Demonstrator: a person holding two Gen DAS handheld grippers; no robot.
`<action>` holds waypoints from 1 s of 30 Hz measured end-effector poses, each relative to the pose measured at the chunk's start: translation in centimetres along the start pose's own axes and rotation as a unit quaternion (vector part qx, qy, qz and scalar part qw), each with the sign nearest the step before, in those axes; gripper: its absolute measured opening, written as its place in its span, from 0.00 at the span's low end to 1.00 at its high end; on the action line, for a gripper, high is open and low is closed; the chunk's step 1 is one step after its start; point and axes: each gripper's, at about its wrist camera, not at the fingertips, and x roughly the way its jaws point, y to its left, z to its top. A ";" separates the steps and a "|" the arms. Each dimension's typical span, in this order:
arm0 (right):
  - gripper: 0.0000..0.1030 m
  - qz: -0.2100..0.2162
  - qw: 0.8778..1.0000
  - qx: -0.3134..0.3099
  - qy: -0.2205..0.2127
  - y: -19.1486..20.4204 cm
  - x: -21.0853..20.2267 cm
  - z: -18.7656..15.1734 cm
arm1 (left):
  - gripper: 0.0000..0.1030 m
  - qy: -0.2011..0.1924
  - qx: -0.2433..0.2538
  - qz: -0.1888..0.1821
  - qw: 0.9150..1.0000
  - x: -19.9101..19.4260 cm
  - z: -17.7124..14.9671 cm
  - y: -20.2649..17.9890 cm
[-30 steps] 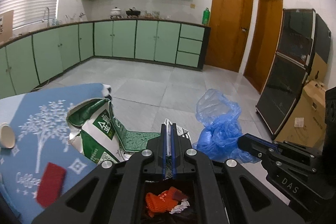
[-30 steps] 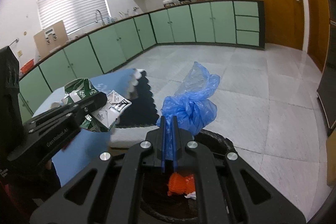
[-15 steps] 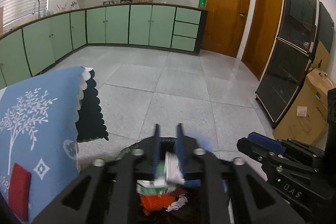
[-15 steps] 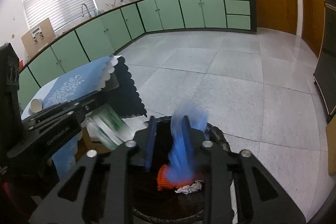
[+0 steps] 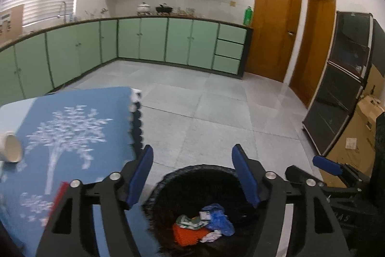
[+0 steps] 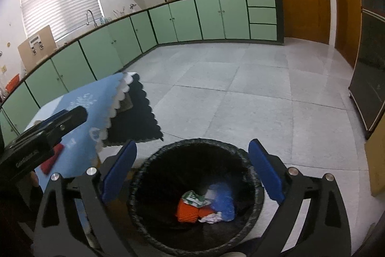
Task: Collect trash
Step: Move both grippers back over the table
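Note:
A black-lined trash bin [image 5: 168,187] [image 6: 154,160] stands on the floor beside the table. In it lie a green-and-white wrapper [image 5: 189,220] [image 6: 193,199], a blue plastic bag [image 5: 220,220] [image 6: 222,204], an orange piece [image 5: 185,234] [image 6: 187,212] and a white scrap. My left gripper [image 5: 192,175] is open and empty above the bin. My right gripper [image 6: 192,170] is open and empty above the bin too. The right gripper's blue finger [image 5: 327,164] shows at the right of the left wrist view. The left gripper's body [image 6: 43,136] shows at the left of the right wrist view.
A table with a blue tree-print cloth [image 5: 72,127] [image 6: 84,102] stands left of the bin. A white cup [image 5: 9,147] and a red piece [image 5: 59,194] [image 6: 51,159] lie on it. Black cabinets [image 5: 336,88] and cardboard boxes [image 5: 361,136] stand at the right.
Both grippers opened over the bin. The green-and-white wrapper dropped from the left and the blue bag from the right; both now lie in the bin.

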 end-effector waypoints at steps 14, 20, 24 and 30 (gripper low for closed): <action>0.90 0.061 0.997 -0.035 -0.012 11.0 -1.4 0.2 | 0.73 -0.034 -0.027 0.146 0.988 -9.9 -1.7 10.6; 0.90 0.081 0.995 -0.060 -0.008 15.1 -1.4 -0.5 | 0.73 -0.027 -0.049 0.211 0.976 -12.2 -3.9 14.2; 0.90 0.095 0.993 -0.071 0.000 16.9 -1.1 -1.3 | 0.74 -0.017 -0.070 0.223 0.972 -12.5 -5.0 15.7; 0.90 0.103 0.992 -0.077 0.007 17.9 -1.0 -2.0 | 0.75 -0.007 -0.081 0.226 0.971 -12.1 -6.2 16.3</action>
